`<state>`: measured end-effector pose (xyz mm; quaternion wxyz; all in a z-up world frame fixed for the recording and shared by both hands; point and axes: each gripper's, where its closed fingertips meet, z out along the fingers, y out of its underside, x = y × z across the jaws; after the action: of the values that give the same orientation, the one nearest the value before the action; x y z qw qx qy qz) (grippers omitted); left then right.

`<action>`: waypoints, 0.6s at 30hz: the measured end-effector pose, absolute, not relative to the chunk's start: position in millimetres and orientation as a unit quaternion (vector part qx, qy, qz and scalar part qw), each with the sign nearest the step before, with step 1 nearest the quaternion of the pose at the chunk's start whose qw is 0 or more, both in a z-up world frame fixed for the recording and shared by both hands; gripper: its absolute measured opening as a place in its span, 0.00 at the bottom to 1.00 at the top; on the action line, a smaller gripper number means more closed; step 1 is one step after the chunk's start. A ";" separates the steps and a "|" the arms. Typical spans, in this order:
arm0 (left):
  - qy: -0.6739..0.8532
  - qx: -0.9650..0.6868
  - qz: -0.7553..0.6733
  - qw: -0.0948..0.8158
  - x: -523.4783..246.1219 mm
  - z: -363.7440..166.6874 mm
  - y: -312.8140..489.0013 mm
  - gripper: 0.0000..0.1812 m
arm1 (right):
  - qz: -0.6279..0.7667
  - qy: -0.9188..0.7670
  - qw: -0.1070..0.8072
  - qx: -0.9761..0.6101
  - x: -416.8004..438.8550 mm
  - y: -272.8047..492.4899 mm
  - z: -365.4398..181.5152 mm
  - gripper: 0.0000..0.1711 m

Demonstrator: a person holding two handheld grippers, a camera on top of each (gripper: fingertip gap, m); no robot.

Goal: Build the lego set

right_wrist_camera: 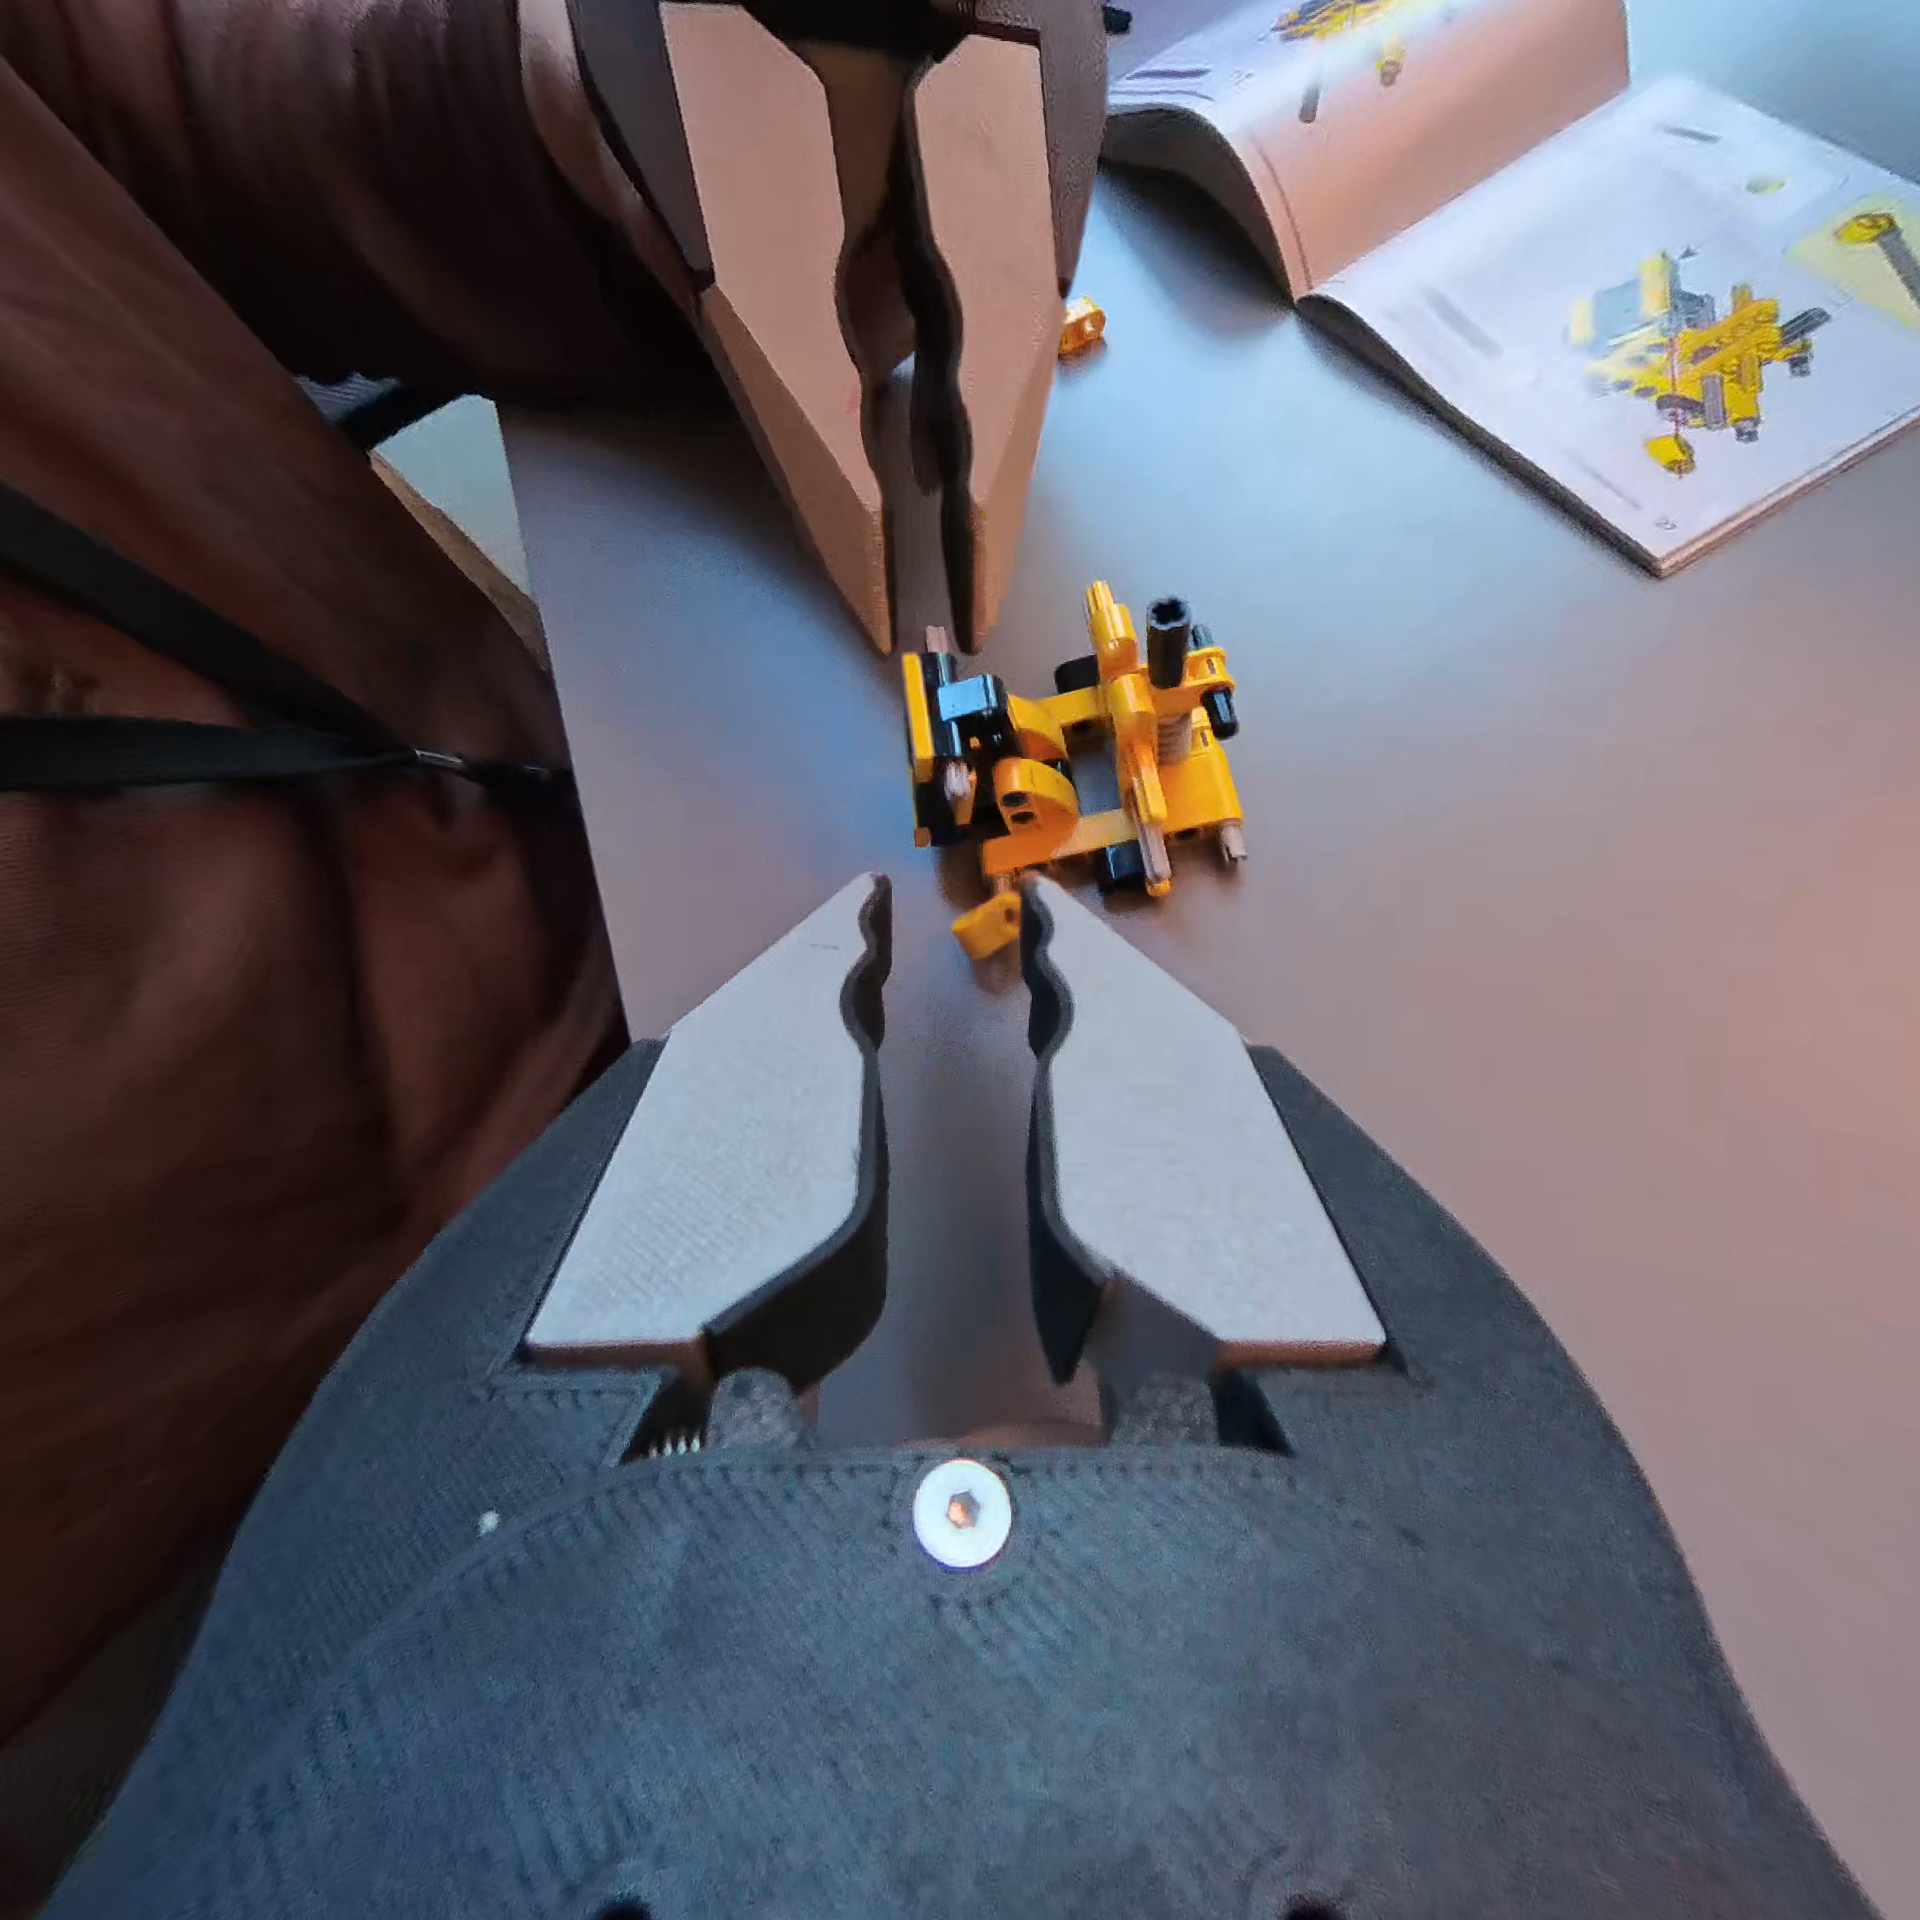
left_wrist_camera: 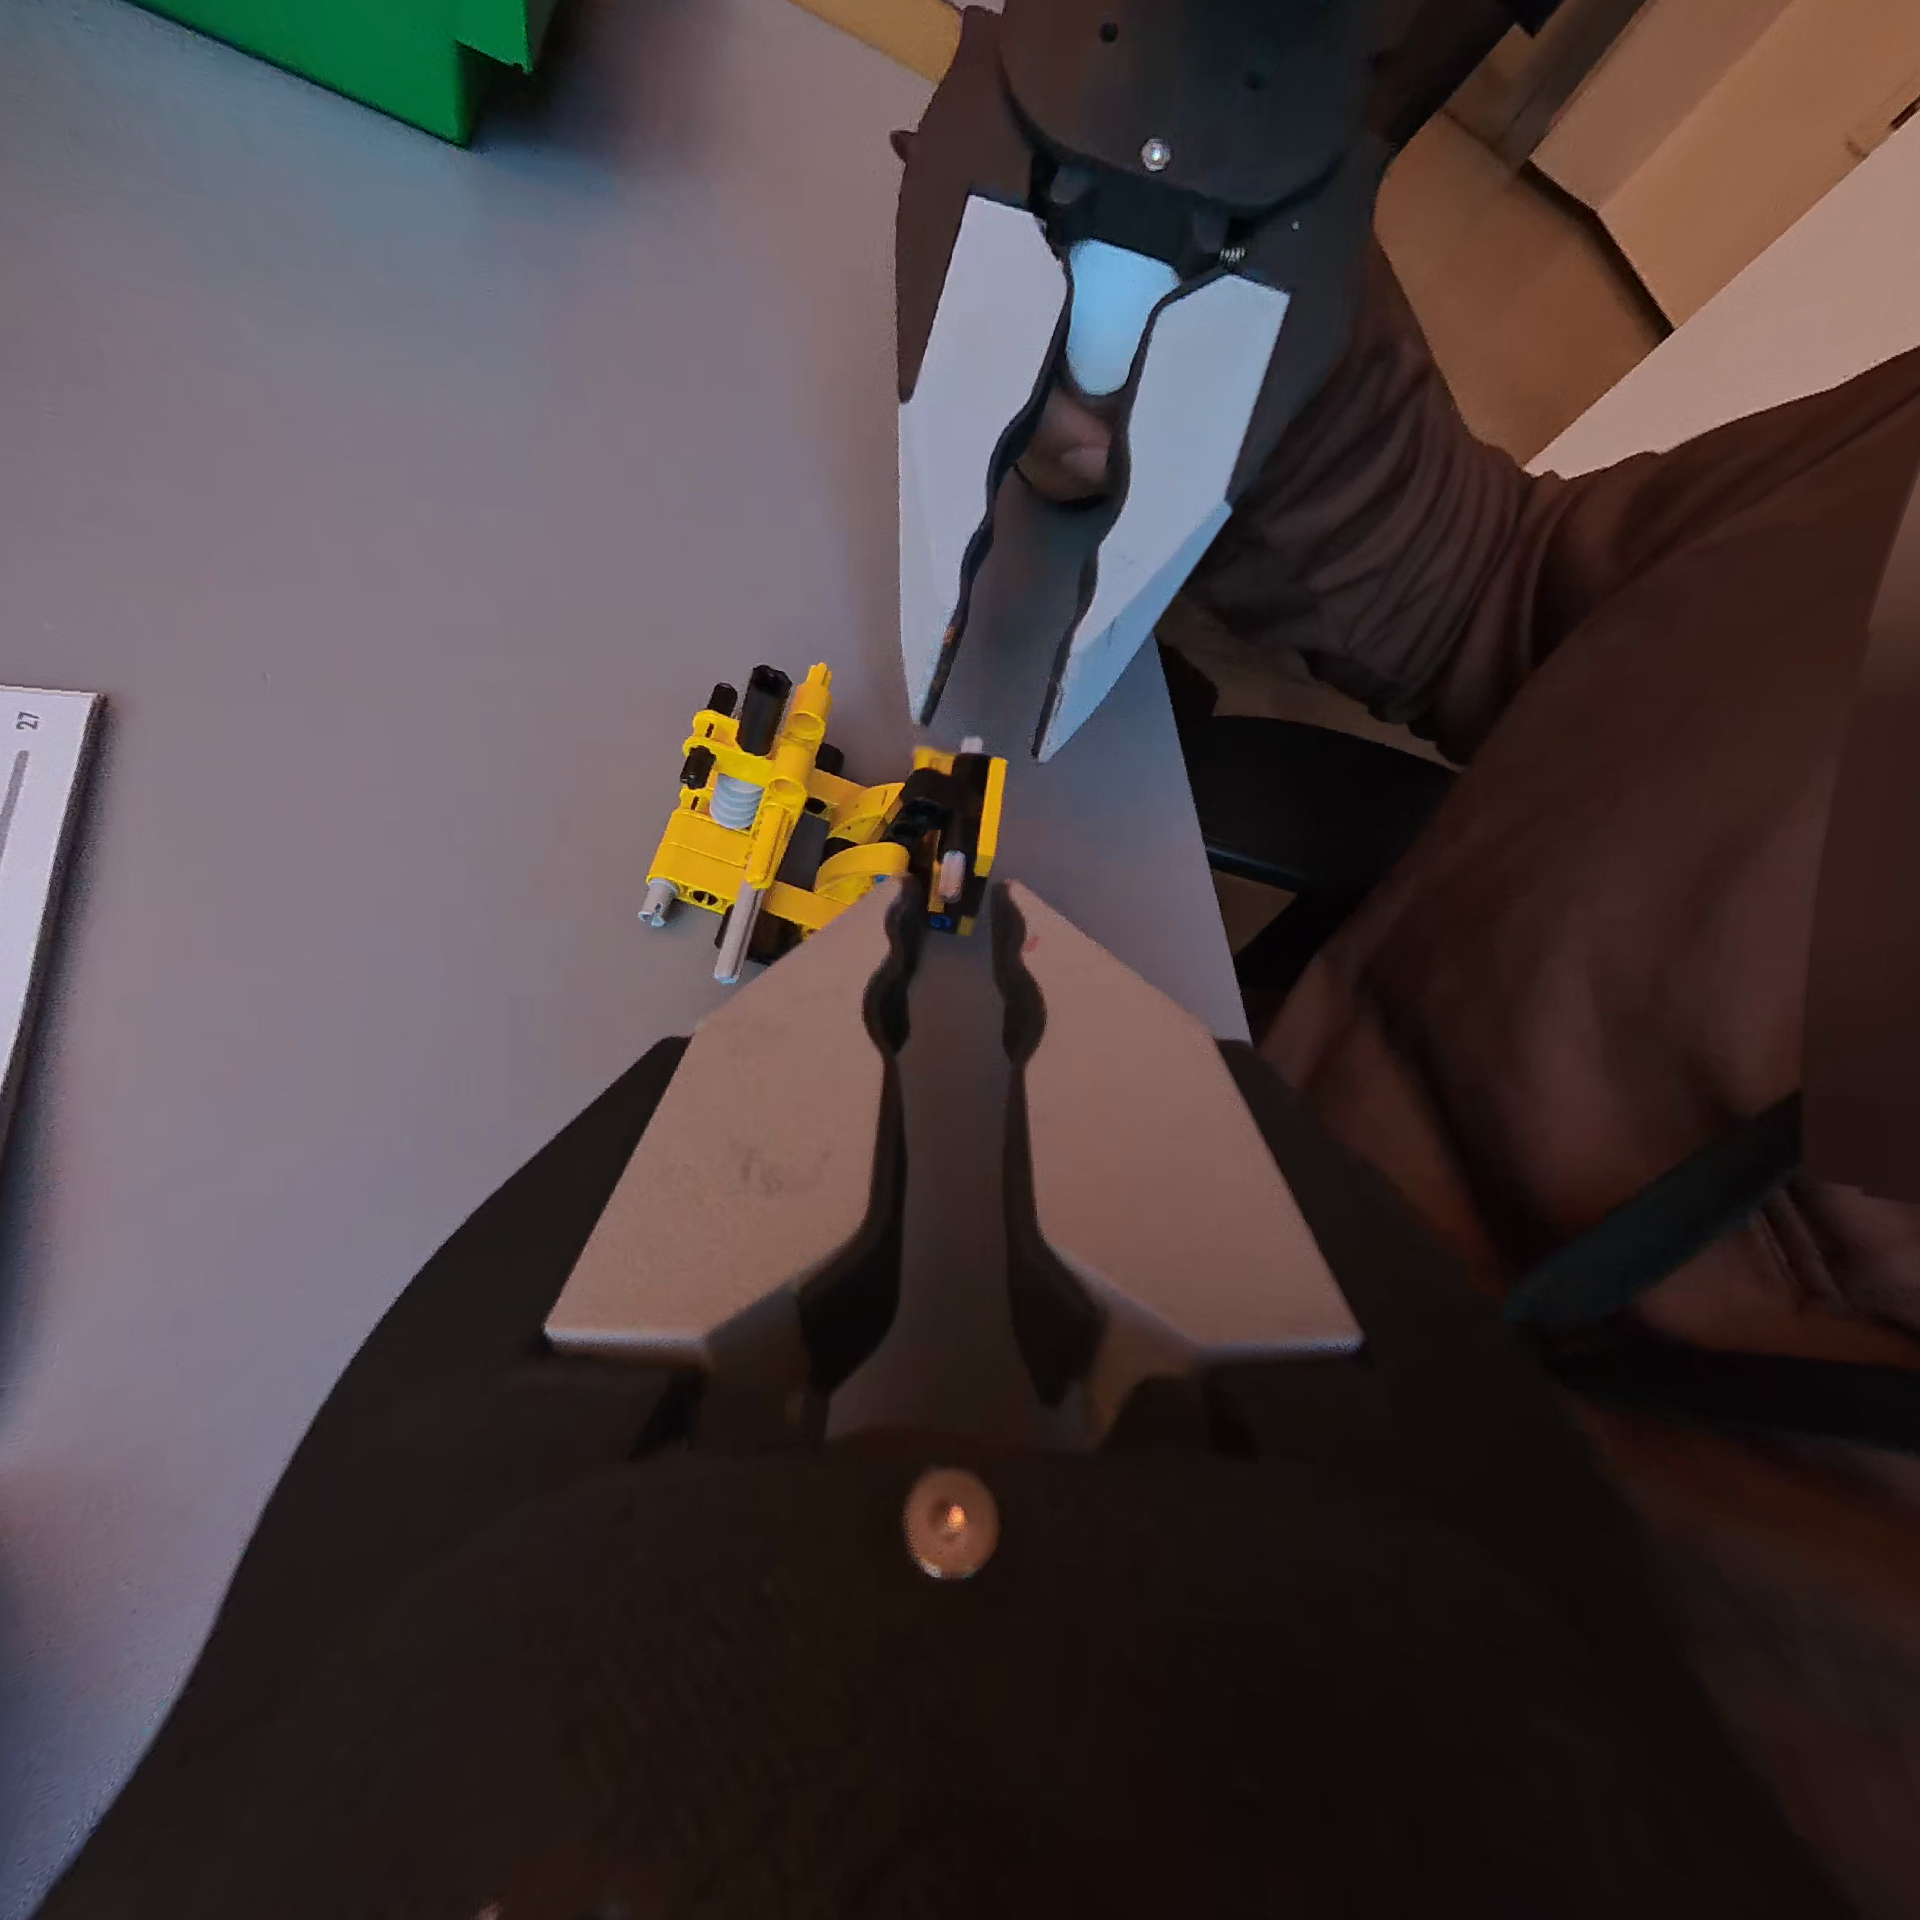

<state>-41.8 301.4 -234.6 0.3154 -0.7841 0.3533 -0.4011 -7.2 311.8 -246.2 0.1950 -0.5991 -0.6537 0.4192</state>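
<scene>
Your partly built model [right_wrist_camera: 1075, 743] sits on the bench [right_wrist_camera: 1455, 935], close to the bench edge nearest you. Your left gripper [left_wrist_camera: 948, 902] and right gripper [right_wrist_camera: 956, 899] face each other across the model, tips just beside its opposite ends. In the right wrist view a loose small piece [right_wrist_camera: 987, 923] lies on the bench just before the model, against your right gripper's fingertip, and another loose piece [right_wrist_camera: 1081, 327] lies farther off, beyond the left gripper. The open instruction booklet [right_wrist_camera: 1558, 312] lies well behind and to the right of the model. In the left wrist view a box [left_wrist_camera: 343, 52] stands at the far left corner.
</scene>
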 end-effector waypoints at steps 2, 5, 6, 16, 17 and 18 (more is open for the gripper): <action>0.348 -0.783 -0.410 0.312 -40.8 -234.1 301.7 0.07 | 0.411 -0.659 0.190 -0.601 -6.6 310.9 -250.3 0.13; 0.351 -0.779 -0.414 0.315 -39.0 -233.2 302.4 0.03 | 0.398 -0.660 0.187 -0.609 -2.8 314.1 -257.6 0.12; 0.353 -0.778 -0.411 0.317 -38.7 -233.2 303.1 0.01 | 0.394 -0.660 0.186 -0.612 -1.2 315.1 -259.2 0.12; 0.347 -0.777 -0.425 0.310 -35.7 -232.2 302.2 0.07 | 0.372 -0.660 0.202 -0.621 18.0 326.3 -259.6 0.13; 0.348 -0.777 -0.423 0.311 -35.6 -232.6 302.4 0.07 | 0.372 -0.660 0.197 -0.622 17.9 325.2 -261.4 0.13; 0.349 -0.777 -0.420 0.312 -35.5 -232.8 302.6 0.07 | 0.369 -0.662 0.197 -0.622 16.7 324.7 -263.3 0.12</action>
<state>-35.5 302.6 -232.8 0.3117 -0.7772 0.3493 -0.4204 16.7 324.7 -263.3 0.1975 -0.6223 -0.6616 0.3688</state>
